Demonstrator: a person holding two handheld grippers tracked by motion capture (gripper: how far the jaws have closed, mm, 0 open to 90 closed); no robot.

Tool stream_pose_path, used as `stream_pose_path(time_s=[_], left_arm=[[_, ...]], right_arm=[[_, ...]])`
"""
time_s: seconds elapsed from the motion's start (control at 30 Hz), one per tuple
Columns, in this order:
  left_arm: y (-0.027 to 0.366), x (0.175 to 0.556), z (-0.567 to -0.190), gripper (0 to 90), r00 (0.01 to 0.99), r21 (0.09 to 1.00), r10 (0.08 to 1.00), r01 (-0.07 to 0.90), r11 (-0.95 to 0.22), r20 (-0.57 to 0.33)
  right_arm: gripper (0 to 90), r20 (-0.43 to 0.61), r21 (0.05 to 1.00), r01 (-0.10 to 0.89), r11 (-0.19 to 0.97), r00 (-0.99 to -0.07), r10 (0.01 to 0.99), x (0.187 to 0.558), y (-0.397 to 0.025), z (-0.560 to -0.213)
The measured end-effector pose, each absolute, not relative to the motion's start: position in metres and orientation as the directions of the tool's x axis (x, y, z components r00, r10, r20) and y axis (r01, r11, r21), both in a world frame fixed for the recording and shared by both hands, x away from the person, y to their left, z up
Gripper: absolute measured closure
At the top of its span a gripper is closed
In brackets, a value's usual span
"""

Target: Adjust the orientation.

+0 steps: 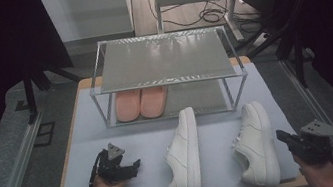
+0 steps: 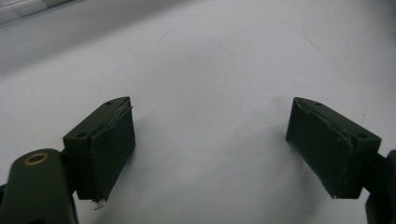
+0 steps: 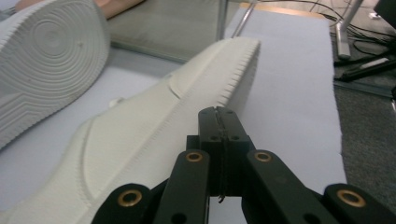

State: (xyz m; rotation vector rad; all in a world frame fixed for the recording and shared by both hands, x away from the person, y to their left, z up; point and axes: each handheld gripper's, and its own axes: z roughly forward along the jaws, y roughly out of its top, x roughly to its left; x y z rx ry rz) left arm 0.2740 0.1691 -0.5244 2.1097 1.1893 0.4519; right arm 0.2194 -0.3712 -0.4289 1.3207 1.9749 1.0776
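While pink slippers [image 1: 141,103] sit half hidden under the rack [image 1: 164,58]; sneakers [image 1: 255,146] lie sideways.

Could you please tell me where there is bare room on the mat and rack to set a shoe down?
The rack's top shelf is bare, as is the lower shelf right of the pink slippers. The mat left of the left sneaker is open. Between the sneakers it is tighter.

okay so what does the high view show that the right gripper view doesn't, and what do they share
High view alone: the left gripper, the rack's upper shelf, and both pink slippers whole on the lower shelf.

Right gripper view alone: the right gripper with its jaws pressed shut on nothing, and the ringed sole of the left white sneaker.

Both: the right white sneaker lying on its side, a rack leg, the light table cover.
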Motion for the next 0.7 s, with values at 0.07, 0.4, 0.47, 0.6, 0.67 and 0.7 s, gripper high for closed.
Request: stream_pose_path(time_s=[0.07, 0.4, 0.47, 0.6, 0.67, 0.7], left_arm=[[0.169, 0.274, -0.524, 15.4, 0.526, 0.694, 0.850, 0.620, -0.365, -0.023], [0.169, 0.274, -0.524, 15.4, 0.525, 0.695, 0.851, 0.620, -0.364, -0.023], [0.169, 0.274, -0.524, 15.4, 0.525, 0.695, 0.851, 0.620, -0.364, -0.023], [0.169, 0.274, -0.524, 15.4, 0.525, 0.695, 0.851, 0.620, -0.363, -0.024], [0.169, 0.274, -0.524, 15.4, 0.525, 0.695, 0.851, 0.620, -0.363, -0.024], [0.169, 0.274, -0.524, 15.4, 0.525, 0.695, 0.851, 0.620, -0.363, -0.024]], right_arm=[[90.0, 0.006, 0.841, 0.499, 0.209, -0.395, 0.919, 0.221, -0.367, -0.428], [90.0, 0.018, 0.838, 0.501, 0.217, -0.422, 0.906, 0.229, -0.357, -0.432], [90.0, 0.022, 0.833, 0.509, 0.217, -0.423, 0.906, 0.230, -0.358, -0.434], [90.0, 0.028, 0.830, 0.516, 0.212, -0.419, 0.908, 0.230, -0.360, -0.436], [90.0, 0.022, 0.829, 0.517, 0.214, -0.413, 0.911, 0.229, -0.361, -0.436], [90.0, 0.022, 0.829, 0.517, 0.214, -0.413, 0.911, 0.229, -0.361, -0.436]])
